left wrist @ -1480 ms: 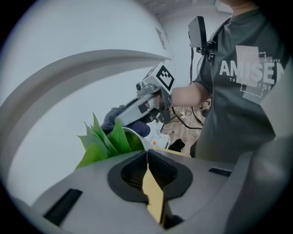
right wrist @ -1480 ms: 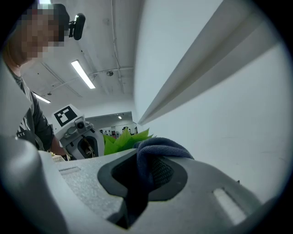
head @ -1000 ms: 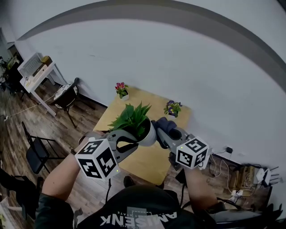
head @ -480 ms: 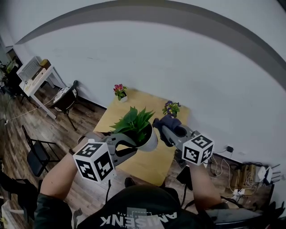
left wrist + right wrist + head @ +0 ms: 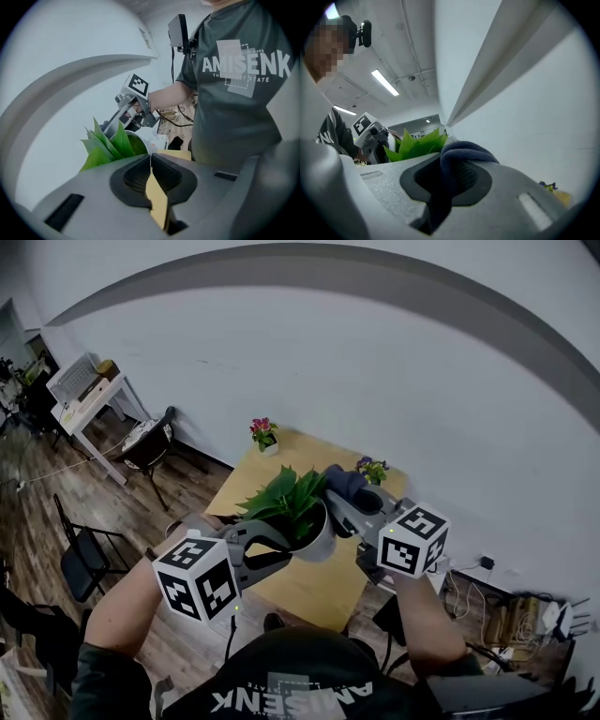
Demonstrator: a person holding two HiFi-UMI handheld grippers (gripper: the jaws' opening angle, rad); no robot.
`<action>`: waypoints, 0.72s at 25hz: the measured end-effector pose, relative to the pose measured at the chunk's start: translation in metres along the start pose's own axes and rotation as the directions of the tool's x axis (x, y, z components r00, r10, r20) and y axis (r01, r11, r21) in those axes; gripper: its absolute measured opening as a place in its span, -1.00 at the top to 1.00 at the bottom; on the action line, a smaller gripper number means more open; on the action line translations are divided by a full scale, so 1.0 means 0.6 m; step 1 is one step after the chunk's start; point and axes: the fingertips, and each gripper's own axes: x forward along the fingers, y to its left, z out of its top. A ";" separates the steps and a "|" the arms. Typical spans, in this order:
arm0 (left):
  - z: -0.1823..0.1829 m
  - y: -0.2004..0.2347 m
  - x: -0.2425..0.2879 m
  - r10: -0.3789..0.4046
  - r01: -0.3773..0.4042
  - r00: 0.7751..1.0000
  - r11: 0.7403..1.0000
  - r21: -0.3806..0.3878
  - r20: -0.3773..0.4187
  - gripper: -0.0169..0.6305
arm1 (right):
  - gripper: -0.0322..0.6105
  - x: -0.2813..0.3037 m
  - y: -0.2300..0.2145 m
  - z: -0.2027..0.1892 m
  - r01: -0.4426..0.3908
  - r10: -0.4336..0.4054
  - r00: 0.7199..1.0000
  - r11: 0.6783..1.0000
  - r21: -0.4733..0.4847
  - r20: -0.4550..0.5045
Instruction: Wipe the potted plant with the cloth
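The potted plant has green leaves (image 5: 286,495) in a white pot (image 5: 322,538) and hangs in the air above the wooden table (image 5: 309,589). My left gripper (image 5: 274,542) is shut on the pot's near rim; in the left gripper view the jaw tips meet just before the leaves (image 5: 110,144). My right gripper (image 5: 343,506) is shut on a dark blue cloth (image 5: 345,484), which bulges out beyond its fingertips at the plant's upper right, close to the leaves. In the right gripper view the cloth (image 5: 461,153) fills the jaws, with the leaves (image 5: 417,144) just behind.
Two small flower pots stand at the table's far side, one pink (image 5: 263,434), one purple (image 5: 373,469). Dark chairs (image 5: 150,448) (image 5: 80,554) and a white desk (image 5: 89,395) stand to the left. Cables (image 5: 506,613) lie on the floor at the right.
My right gripper has risen with the cloth, from beside the pot to the height of the leaf tops. The left gripper and pot have barely shifted.
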 end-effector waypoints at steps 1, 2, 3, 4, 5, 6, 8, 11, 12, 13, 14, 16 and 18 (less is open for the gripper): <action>-0.001 0.000 -0.001 0.004 -0.004 1.000 1.000 0.000 -0.001 0.91 | 0.76 0.001 -0.001 -0.005 -0.006 0.006 1.000 1.000 0.012 -0.003; -0.002 -0.001 -0.001 0.008 -0.008 1.000 1.000 -0.001 -0.001 0.91 | 0.76 0.001 -0.003 -0.013 -0.012 0.012 1.000 1.000 0.023 -0.010; -0.003 -0.001 -0.002 0.010 -0.010 1.000 1.000 -0.002 -0.001 0.91 | 0.76 0.002 -0.005 -0.021 -0.016 0.017 1.000 0.999 0.033 -0.019; -0.004 -0.001 -0.002 0.012 -0.012 1.000 1.000 -0.005 -0.001 0.91 | 0.76 0.002 -0.008 -0.030 -0.018 0.020 0.999 0.999 0.042 -0.028; -0.005 0.000 -0.002 0.014 -0.014 1.000 1.000 -0.008 0.001 0.91 | 0.76 0.002 -0.011 -0.039 -0.018 0.020 0.999 0.998 0.053 -0.036; -0.005 0.001 -0.001 0.014 -0.014 1.000 1.000 -0.011 0.003 0.91 | 0.76 0.000 -0.015 -0.048 -0.015 0.018 0.999 0.998 0.065 -0.043; -0.006 0.000 0.000 0.012 -0.012 1.000 1.000 -0.018 0.005 0.91 | 0.76 -0.005 -0.018 -0.067 -0.011 0.016 0.998 0.996 0.092 -0.054; -0.006 -0.008 0.002 0.005 -0.004 1.000 1.000 -0.026 0.010 0.90 | 0.76 -0.013 -0.018 -0.097 -0.010 0.019 0.997 0.993 0.118 -0.075; -0.006 -0.010 0.002 -0.001 0.002 1.000 0.999 -0.032 0.017 0.90 | 0.76 -0.016 -0.019 -0.106 -0.011 0.021 0.996 0.992 0.124 -0.081; -0.005 -0.010 0.002 -0.007 0.008 1.000 0.999 -0.040 0.026 0.90 | 0.76 -0.019 -0.020 -0.114 -0.010 0.021 0.996 0.991 0.131 -0.087; -0.004 -0.010 0.002 -0.013 0.014 0.999 0.999 -0.047 0.035 0.90 | 0.76 -0.021 -0.021 -0.122 -0.008 0.021 0.996 0.990 0.139 -0.092; -0.005 -0.007 0.002 -0.019 0.021 0.999 0.998 -0.055 0.043 0.90 | 0.76 -0.024 -0.026 -0.138 -0.006 0.023 0.994 0.987 0.159 -0.104; -0.006 -0.007 0.005 -0.025 0.027 0.999 0.998 -0.048 0.043 0.90 | 0.76 -0.028 -0.031 -0.154 -0.003 0.025 0.993 0.984 0.179 -0.119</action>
